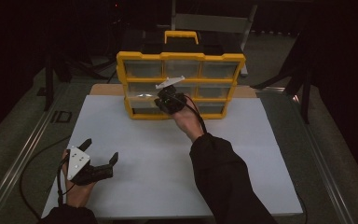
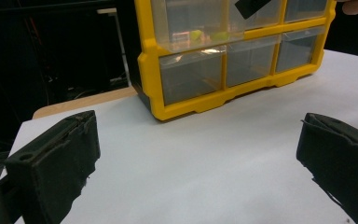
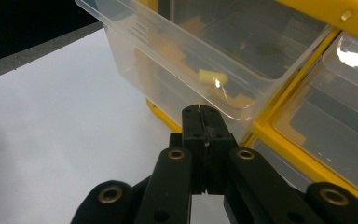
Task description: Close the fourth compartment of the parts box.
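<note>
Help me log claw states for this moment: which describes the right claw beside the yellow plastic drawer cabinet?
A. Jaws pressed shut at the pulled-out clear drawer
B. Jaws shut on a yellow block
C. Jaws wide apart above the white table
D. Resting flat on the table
A: in the right gripper view the right claw has its jaws pressed together at the front of the pulled-out clear plastic drawer of the yellow plastic drawer cabinet.

One yellow organizer [image 1: 181, 86] is seen, with one handle [image 1: 181, 37] on top and nine clear drawers counted in three rows of three. One drawer [image 3: 186, 56] is pulled out just above the right hand-held gripper [image 3: 204, 112]; two small yellow pieces [image 2: 207, 35] are seen inside. Two hand-held grippers are counted, the left hand-held gripper [image 1: 100, 151] included.
</note>
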Action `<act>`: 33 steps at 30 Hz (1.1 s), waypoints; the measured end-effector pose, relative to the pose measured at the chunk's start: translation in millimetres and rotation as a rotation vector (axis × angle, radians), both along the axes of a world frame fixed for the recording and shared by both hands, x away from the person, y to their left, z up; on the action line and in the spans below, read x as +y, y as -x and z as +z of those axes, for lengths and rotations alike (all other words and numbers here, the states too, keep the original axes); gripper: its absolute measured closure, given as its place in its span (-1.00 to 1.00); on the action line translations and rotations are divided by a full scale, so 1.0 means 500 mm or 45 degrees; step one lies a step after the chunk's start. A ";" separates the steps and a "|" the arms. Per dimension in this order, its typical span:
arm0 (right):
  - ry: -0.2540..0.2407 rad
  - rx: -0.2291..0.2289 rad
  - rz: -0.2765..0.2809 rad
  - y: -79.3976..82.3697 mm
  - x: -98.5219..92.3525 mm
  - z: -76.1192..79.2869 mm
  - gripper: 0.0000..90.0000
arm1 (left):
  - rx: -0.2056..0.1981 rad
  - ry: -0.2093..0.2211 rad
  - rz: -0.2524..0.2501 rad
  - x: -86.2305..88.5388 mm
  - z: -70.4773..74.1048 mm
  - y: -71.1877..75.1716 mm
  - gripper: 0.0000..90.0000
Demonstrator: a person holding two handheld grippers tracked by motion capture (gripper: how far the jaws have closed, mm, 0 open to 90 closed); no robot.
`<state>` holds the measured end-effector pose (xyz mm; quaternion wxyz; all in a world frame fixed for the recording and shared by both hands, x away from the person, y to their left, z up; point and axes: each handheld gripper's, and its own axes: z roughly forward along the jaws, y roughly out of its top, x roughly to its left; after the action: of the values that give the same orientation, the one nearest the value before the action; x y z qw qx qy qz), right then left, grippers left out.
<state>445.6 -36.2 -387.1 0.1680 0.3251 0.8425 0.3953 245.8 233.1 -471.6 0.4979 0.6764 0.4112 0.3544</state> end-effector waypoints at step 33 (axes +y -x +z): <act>-0.004 -0.035 -0.046 -0.017 0.006 -0.006 1.00 | 0.002 -0.006 0.001 0.001 -0.001 -0.001 -0.99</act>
<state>454.3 -33.2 -389.9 0.1860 0.3350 0.8336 0.3980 246.1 233.6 -472.0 0.4958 0.6776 0.4112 0.3549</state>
